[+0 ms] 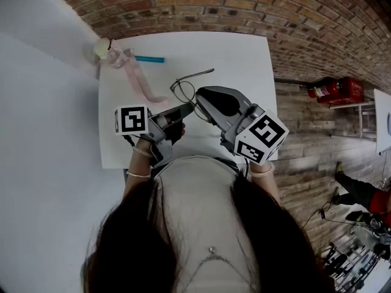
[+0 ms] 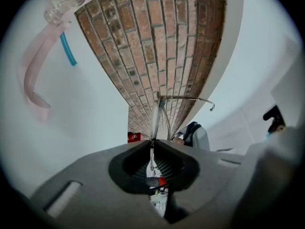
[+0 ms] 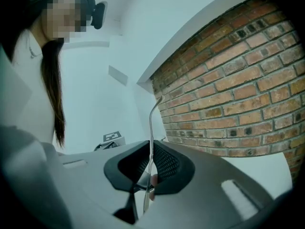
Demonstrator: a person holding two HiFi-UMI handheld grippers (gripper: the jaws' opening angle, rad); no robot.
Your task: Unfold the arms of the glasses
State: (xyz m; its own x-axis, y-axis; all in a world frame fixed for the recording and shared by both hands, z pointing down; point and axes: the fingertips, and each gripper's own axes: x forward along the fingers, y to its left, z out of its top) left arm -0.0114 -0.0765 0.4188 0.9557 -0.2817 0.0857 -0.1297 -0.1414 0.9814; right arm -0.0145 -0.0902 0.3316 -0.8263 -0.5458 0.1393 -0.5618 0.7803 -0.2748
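Note:
Thin metal-framed glasses [image 1: 185, 89] are held above the white table [image 1: 244, 60] between both grippers. My left gripper [image 1: 189, 107] comes in from the left and is shut on the frame. In the left gripper view the glasses [image 2: 158, 113] stand edge-on out of the shut left gripper [image 2: 151, 144], with one arm [image 2: 190, 98] reaching off to the right. My right gripper [image 1: 200, 96] is shut on the glasses from the right. In the right gripper view a thin arm of the glasses [image 3: 151, 123] rises from the closed right gripper [image 3: 151, 149].
A pink band with a clear piece [image 1: 139, 81] [image 2: 34, 80] and a blue pen [image 1: 149, 59] [image 2: 68, 49] lie at the table's far left. Brick flooring surrounds the table, with a red fire extinguisher [image 1: 333, 90] at the right. A person stands close to the near edge.

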